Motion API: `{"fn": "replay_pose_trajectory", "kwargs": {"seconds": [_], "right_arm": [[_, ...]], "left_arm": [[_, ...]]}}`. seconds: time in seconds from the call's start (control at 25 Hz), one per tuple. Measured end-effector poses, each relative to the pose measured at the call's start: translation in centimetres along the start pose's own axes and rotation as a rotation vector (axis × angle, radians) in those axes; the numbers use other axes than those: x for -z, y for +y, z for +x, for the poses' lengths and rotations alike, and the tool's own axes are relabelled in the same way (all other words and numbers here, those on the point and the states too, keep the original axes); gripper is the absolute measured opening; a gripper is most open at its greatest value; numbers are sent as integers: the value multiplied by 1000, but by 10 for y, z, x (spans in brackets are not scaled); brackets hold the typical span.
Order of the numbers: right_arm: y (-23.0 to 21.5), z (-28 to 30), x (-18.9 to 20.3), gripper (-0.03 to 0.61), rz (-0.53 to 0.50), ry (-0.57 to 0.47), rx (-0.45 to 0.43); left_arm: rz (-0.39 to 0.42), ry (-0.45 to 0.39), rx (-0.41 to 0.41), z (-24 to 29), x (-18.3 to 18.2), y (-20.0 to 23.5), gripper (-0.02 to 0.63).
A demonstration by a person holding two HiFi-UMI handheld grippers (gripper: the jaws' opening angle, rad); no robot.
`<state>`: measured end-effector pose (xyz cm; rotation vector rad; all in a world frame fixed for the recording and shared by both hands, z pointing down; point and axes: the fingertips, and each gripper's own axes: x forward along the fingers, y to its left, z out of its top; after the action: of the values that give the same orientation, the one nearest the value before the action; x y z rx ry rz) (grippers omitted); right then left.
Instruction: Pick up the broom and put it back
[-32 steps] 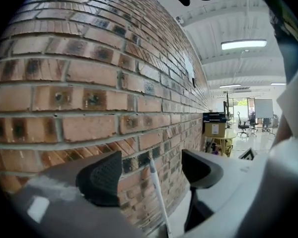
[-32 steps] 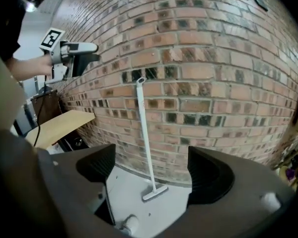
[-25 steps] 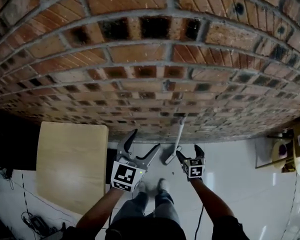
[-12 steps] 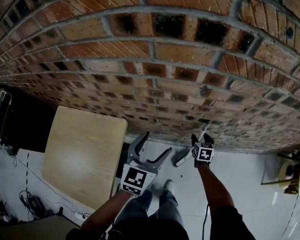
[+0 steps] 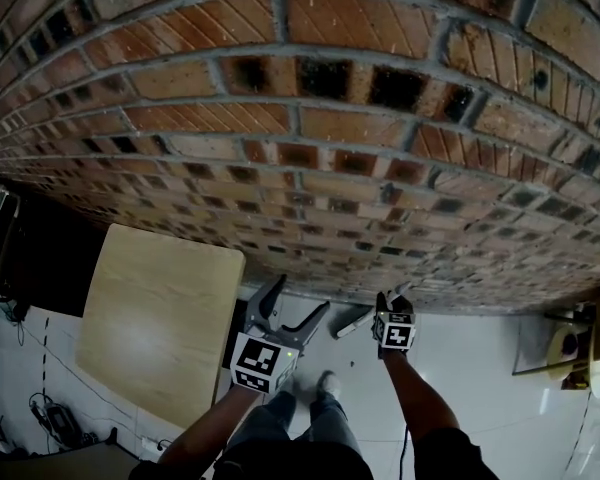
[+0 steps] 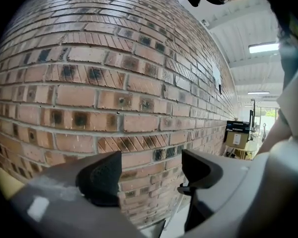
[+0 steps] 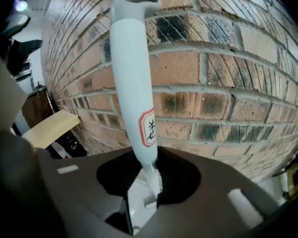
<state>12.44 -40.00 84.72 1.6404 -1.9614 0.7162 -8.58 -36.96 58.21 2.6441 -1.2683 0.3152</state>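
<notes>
Your right tool (image 7: 146,185) just closed on the white plastic broom handle (image 7: 131,73), left tool (image 6: 151,175) open, empty, red brick wall (image 5: 310,178) close ahead, pale wooden bench (image 5: 160,318) at left

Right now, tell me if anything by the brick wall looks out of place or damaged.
Nothing stands out. The right gripper has just closed on the white broom handle in front of the brick wall; the left gripper is open and empty.

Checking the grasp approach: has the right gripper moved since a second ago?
Yes. The right gripper moved toward the brick wall, and its fingers have just closed on the broom handle.
</notes>
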Motion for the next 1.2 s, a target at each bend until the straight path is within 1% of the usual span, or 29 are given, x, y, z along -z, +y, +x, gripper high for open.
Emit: {"fn": "replay_pose_trajectory", "kwargs": {"seconds": [0.08,0.16,0.24,0.32,0.48,0.64,0.76,0.96,1.12,1.2], "right_arm": [[10,-10,9,92,-3,15,-29],[17,-22,13,92,-5,18,-40],[22,-38,6,92,-17,-21,-35],[33,-58,-8,91,-17,-77,-56],[55,-109,-60,91,-40,-231,-100],[75,-161,-114,91,-48,-377,-115],[87,-196,-153,91,-63,-476,-115],[103,-252,-212,91,-59,-583,-83],[117,-297,-266,88,-99,-720,-84],[125,-318,-290,87,-112,-786,-75]], "left_arm": [[-9,9,-7,-4,6,1,382],[-26,20,-10,-8,13,0,382],[-56,25,-9,-14,17,-1,382],[-79,14,-7,-23,13,-2,382],[-59,-25,-12,-34,-8,0,382],[-31,-77,-39,-45,-34,9,382],[-32,-126,-66,-51,-59,17,382],[-20,-217,-101,-64,-111,26,382],[-4,-245,-128,-69,-139,39,380],[20,-266,-147,-76,-154,45,380]]}}
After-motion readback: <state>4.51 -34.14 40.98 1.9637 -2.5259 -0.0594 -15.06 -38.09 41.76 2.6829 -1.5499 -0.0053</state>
